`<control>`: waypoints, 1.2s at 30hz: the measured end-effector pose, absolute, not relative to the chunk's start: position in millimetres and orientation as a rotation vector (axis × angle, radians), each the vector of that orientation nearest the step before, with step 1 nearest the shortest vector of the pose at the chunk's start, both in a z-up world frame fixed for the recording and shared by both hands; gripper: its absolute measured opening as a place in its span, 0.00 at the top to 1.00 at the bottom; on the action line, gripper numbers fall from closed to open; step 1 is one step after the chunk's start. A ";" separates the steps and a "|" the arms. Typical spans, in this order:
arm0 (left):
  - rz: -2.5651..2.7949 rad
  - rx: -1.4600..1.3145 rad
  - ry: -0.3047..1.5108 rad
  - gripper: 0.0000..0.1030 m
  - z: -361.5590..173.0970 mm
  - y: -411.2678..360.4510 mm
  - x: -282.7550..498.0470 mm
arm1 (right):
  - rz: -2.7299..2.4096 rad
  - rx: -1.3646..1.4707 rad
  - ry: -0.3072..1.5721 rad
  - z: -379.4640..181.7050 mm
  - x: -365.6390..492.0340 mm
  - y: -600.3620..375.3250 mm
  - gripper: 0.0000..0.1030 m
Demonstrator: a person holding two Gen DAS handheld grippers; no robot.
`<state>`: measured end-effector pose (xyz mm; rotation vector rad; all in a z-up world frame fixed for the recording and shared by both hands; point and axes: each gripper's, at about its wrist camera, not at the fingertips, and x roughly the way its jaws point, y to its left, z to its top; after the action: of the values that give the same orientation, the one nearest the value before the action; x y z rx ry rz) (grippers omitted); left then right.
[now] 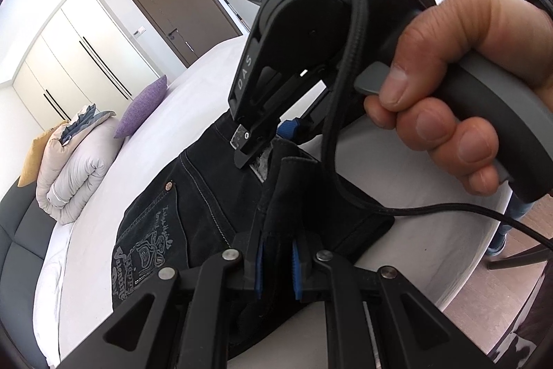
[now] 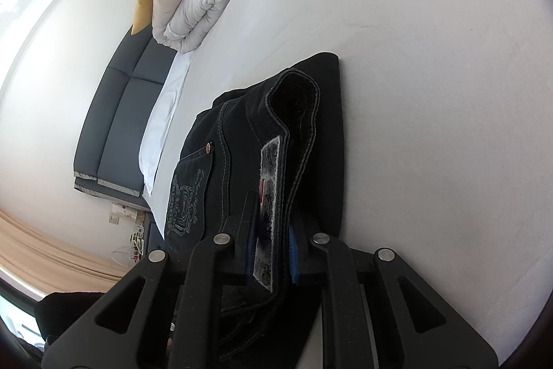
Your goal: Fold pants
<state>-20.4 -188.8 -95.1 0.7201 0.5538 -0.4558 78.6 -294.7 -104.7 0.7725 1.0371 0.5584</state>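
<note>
Left gripper [image 1: 276,260]: my black two-finger tool with blue pads is closed on a bunched edge of the black denim pants [image 1: 193,192], the cloth pinched between both pads.
Right gripper [image 2: 273,251]: my other black tool is clamped on the waistband, where a worn pale leather-look brand patch [image 2: 269,182] sits between its blue pads.
Right hand [image 1: 459,92]: it wraps the grey handle and squeezes the trigger.
Pants position: they lie on the wide white bed sheet [image 2: 432,92], the waist end lifted in both grips, the rest already doubled and resting flat.
Doing this step well: I judge that both grips should travel together at one height, keeping the waistband taut between them, then lay it squarely over the lower layer before letting go; uneven pull would likely skew the fold.
Left view only: it shows the right tool from outside, the hand, the embroidered back pocket [image 1: 148,248], a brown door [image 1: 179,12] and white wardrobes [image 1: 69,64].
Right view only: it shows the open rolled waistband mouth, the far folded edge against the sheet, and the dark grey padded headboard [image 2: 117,113].
Both views: a rolled pale duvet [image 2: 193,12] and a purple cushion [image 1: 143,106] sit well apart from the pants.
</note>
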 end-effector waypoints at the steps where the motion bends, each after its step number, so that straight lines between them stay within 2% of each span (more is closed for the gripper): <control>1: -0.455 0.717 0.553 0.88 -96.3 -190.3 -21.6 | 0.557 0.773 1.034 -106.5 78.9 -293.7 0.87; 6: -0.448 0.737 0.541 0.88 -103.7 -191.2 -25.1 | 0.573 0.779 1.039 -113.1 81.4 -294.9 0.88; 9: -0.444 0.721 0.541 0.83 -101.6 -189.0 -29.8 | 0.615 0.816 1.051 -116.7 83.7 -297.7 0.87; 11: -0.474 0.664 0.558 0.70 -92.4 -181.1 -31.4 | 0.602 0.796 1.056 -110.8 80.6 -298.1 0.83; 12: -0.486 0.630 0.560 0.53 -85.6 -175.0 -33.3 | 0.591 0.786 1.052 -107.6 78.1 -299.3 0.81; 13: -0.488 0.586 0.547 0.31 -76.4 -165.5 -37.1 | 0.578 0.778 1.048 -104.3 74.9 -302.0 0.80; 14: -0.499 0.538 0.540 0.21 -68.1 -156.0 -40.3 | 0.561 0.772 1.042 -101.2 71.2 -306.2 0.78; 15: -0.514 0.488 0.540 0.11 -60.3 -146.4 -43.1 | 0.543 0.772 1.036 -98.8 67.3 -311.8 0.77; 16: -0.531 0.436 0.547 0.11 -51.8 -136.1 -45.7 | 0.513 0.776 1.029 -96.2 63.2 -318.0 0.77; 17: -0.542 0.397 0.557 0.12 -44.9 -127.6 -46.6 | 0.475 0.777 1.027 -93.1 59.7 -324.4 0.77; 18: -0.548 0.361 0.561 0.19 -37.7 -118.2 -46.5 | 0.451 0.777 1.014 -87.3 56.3 -329.1 0.77; 19: -0.548 0.329 0.564 0.31 -31.6 -108.8 -44.4 | 0.457 0.783 0.992 -80.8 53.5 -331.9 0.77; 20: -0.551 0.292 0.582 0.39 -26.3 -98.2 -37.5 | 0.478 0.789 0.968 -71.6 51.9 -331.2 0.77; 21: -0.550 0.253 0.610 0.53 -22.5 -87.3 -26.7 | 0.496 0.785 0.950 -62.6 51.6 -327.9 0.77; 22: -0.550 0.193 0.644 0.69 -18.9 -72.8 -9.8 | 0.525 0.777 0.935 -53.6 51.6 -321.3 0.81; 23: -0.545 0.134 0.667 0.77 -16.4 -59.0 7.1 | 0.561 0.765 0.929 -46.1 53.0 -311.4 0.90; 24: -0.538 0.076 0.690 0.93 -14.5 -44.6 25.9 | 0.592 0.753 0.937 -41.8 54.6 -300.6 0.91; 25: -0.523 0.012 0.716 0.96 -15.3 -29.2 45.9 | 0.627 0.737 0.953 -40.8 55.8 -288.5 0.91; 29: -0.481 -0.132 0.820 0.96 -29.7 12.4 118.7 | 0.587 0.704 1.092 -75.6 64.8 -262.6 0.92; 30: -0.479 -0.149 0.838 0.96 -33.8 17.2 132.1 | 0.561 0.726 1.125 -90.1 66.4 -265.2 0.99; 32: -0.505 -0.187 0.898 0.96 -46.2 24.6 159.0 | 0.596 0.812 1.102 -111.1 64.3 -276.4 1.00; 36: -0.500 -0.183 0.936 1.00 -70.2 25.9 168.7 | 0.586 0.771 1.097 -107.7 63.0 -272.1 1.00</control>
<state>168.7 25.9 -70.2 -0.1825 0.9364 -0.5003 63.0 -272.1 -107.7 0.7709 1.0973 0.5859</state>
